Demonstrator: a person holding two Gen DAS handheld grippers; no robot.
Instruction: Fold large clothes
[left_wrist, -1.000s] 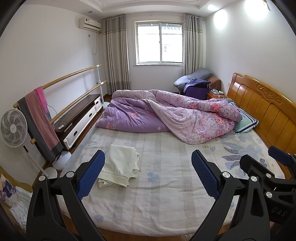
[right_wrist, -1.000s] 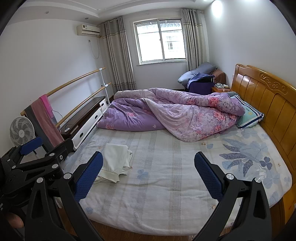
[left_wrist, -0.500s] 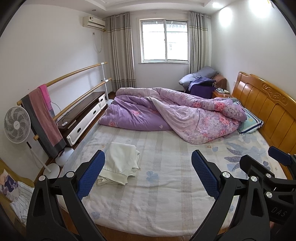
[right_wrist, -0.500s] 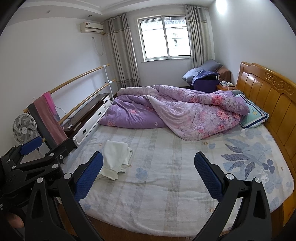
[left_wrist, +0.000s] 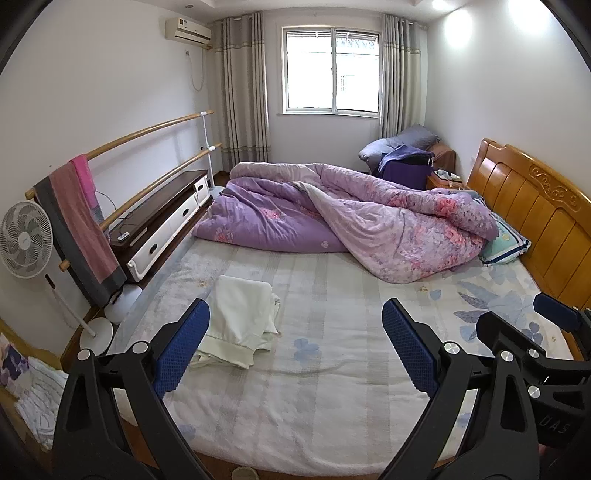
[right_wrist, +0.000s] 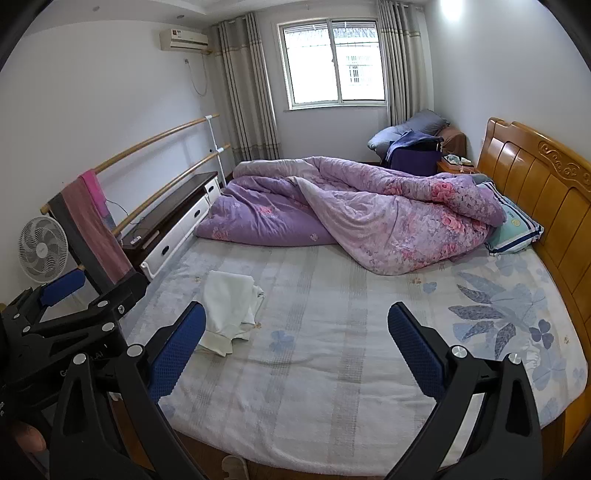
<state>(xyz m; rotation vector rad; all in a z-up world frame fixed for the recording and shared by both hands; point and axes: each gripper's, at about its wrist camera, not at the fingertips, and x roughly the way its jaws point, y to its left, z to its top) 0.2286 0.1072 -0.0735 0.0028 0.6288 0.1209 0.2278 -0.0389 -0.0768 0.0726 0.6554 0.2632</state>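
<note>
The cream garment (left_wrist: 242, 319) lies loosely folded on the bed (left_wrist: 332, 387), on the side towards the fan (left_wrist: 24, 240), its long axis running towards the purple duvet (left_wrist: 343, 221). Both jaws stand spread and empty. The left hand-held gripper (left_wrist: 295, 347) is nearer the garment; the right hand-held gripper (right_wrist: 295, 343) hangs further towards the headboard (right_wrist: 546, 184).

Ahead of me, daylight comes through a barred window (left_wrist: 331, 70) flanked by grey curtains (left_wrist: 242, 92) in white walls. A wooden headboard (left_wrist: 532, 218) stands to my right; a low TV cabinet (left_wrist: 162, 221), two wooden rails (left_wrist: 147, 158) and a white fan (left_wrist: 24, 240) line the left wall, under an air conditioner (left_wrist: 188, 29).
</note>
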